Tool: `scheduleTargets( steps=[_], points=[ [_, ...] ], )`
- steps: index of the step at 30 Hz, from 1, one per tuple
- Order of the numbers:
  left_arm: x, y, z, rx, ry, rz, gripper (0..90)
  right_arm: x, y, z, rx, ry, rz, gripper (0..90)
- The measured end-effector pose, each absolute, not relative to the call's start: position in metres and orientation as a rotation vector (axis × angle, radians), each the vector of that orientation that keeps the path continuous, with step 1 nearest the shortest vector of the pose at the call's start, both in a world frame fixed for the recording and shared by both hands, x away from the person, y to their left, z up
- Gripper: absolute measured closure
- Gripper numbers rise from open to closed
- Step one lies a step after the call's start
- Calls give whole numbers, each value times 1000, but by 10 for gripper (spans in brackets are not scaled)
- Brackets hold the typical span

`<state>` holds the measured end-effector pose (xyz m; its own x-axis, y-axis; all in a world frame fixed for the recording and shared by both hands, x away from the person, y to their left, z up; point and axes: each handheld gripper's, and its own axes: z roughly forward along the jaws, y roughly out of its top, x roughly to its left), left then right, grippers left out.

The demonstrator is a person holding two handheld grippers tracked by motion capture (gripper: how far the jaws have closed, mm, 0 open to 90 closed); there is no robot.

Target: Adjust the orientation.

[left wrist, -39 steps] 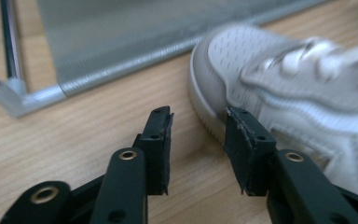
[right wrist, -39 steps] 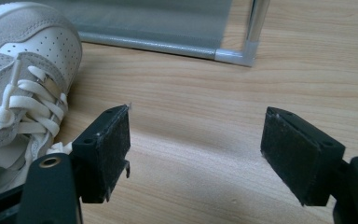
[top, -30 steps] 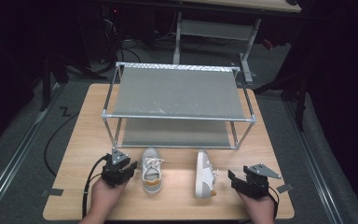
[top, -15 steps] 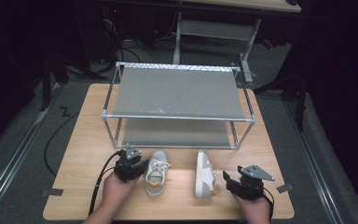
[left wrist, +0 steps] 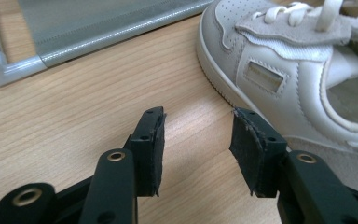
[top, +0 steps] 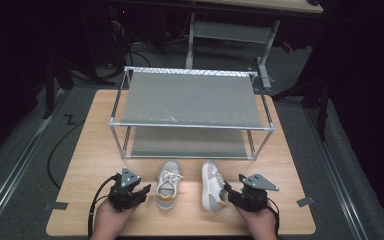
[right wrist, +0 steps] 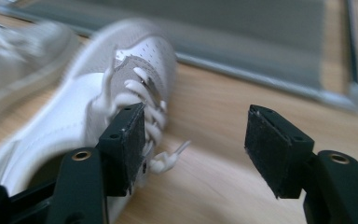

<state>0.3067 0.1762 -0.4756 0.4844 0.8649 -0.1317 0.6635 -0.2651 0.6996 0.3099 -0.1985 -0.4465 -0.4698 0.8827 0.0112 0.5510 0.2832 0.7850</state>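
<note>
Two white shoes, one upright, one tipped, lie before the rack; both grippers gape empty, the left's jaws just widened.

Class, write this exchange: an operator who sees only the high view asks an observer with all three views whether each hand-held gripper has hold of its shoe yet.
Operator: Has the left hand-held gripper gripped the left shoe?
Observer: No. Its jaws have just been opening, and only bare table lies between them. The shoe sits just outside one jaw.
Operator: And the right hand-held gripper on the right shoe?
Observer: Open as well. Nothing is between its pads.
Operator: Which way does that shoe face?
Observer: Its laces face the gripper, and one jaw stands in front of them. The picture is blurred, so I cannot tell whether they touch.
</note>
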Motion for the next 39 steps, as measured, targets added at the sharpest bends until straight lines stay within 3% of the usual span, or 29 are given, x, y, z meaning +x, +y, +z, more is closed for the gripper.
scheduleTargets(
  steps=[6, 12, 14, 17, 20, 28, 34, 39],
  points=[
    [303, 177, -475, 2014, 1238, 360, 545, 305, -182, -433, 1174, 2118, 1102, 374],
    [307, 171, -480, 2005, 1251, 360, 602, 308, -199, -444, 1254, 2102, 1051, 392],
    [312, 166, -483, 2014, 1255, 378, 606, 309, -204, -450, 1270, 2104, 1029, 422],
    [320, 160, -485, 2002, 1280, 427, 619, 310, -207, -456, 1293, 2112, 1011, 536],
    [326, 157, -488, 1979, 1299, 391, 647, 311, -204, -464, 1308, 2139, 975, 615],
    [337, 151, -492, 1968, 1306, 386, 664, 304, -176, -468, 1199, 2229, 962, 619],
    [339, 144, -492, 1977, 1285, 374, 748, 302, -169, -471, 1168, 2258, 944, 616],
    [333, 132, -490, 2007, 1224, 337, 745, 302, -170, -472, 1175, 2257, 937, 614]
  ],
)
